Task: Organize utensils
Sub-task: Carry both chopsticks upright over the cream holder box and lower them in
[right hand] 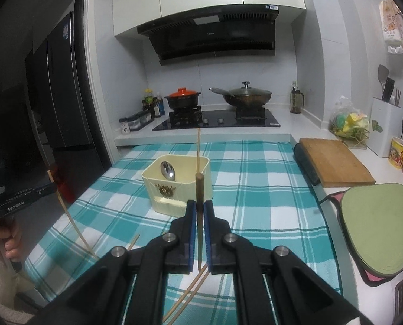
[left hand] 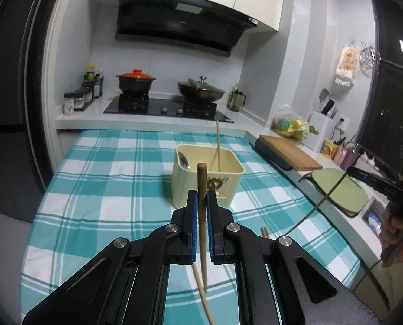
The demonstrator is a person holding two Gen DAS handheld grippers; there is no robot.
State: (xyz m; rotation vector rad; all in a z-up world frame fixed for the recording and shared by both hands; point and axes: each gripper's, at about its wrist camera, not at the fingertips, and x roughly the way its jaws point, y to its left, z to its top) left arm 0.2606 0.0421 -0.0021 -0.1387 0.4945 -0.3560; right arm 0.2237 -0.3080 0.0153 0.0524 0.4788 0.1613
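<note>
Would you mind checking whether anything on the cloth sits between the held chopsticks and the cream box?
Nothing visible does: only bare checked cloth separates each held chopstick from the box. Spare chopsticks lie nearer the cameras.

One cream bin, one spoon, two pots on the stove, two cutting boards.

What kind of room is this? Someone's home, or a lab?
Most likely a home kitchen: a gas hob carries an orange-lidded clay pot and a lidded wok, with a range hood above and a wooden cutting board on the counter.
</note>
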